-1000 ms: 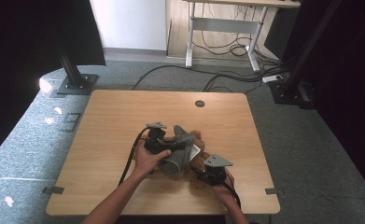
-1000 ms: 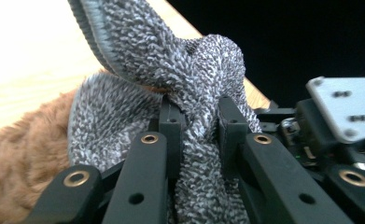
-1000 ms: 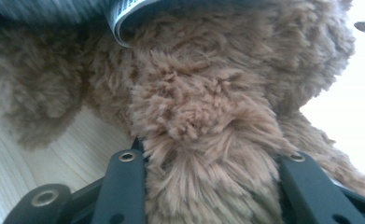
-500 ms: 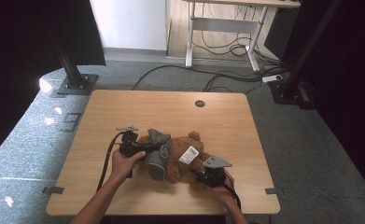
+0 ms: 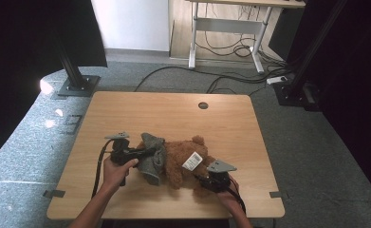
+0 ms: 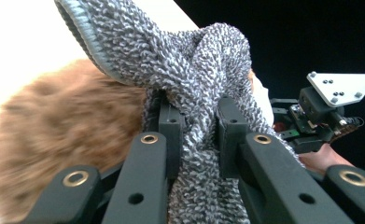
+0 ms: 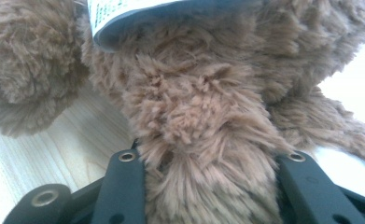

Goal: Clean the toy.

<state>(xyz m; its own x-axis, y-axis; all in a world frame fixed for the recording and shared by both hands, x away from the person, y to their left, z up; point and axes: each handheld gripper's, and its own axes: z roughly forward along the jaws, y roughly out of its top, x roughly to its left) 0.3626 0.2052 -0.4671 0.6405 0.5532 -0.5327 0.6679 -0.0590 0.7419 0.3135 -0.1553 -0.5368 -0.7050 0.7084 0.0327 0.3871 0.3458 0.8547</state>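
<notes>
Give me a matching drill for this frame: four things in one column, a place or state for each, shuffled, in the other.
Things:
1. grey knitted garment
2. brown plush teddy bear
3. white paper tag
4. small round hole in the wooden table

States:
A. lying on its side on the table, one limb in the right gripper
B. near the far edge
C. pinched by the left gripper
D. resting on the bear's fur

Pairs: 1-C, 2-A, 3-D, 4-B

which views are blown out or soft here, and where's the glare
Left gripper view: table bleached white, brown teddy bear soft, grey knit garment sharp. Right gripper view: white burnout right of the bear. High view: evenly lit, glare spot on the floor at left.
</notes>
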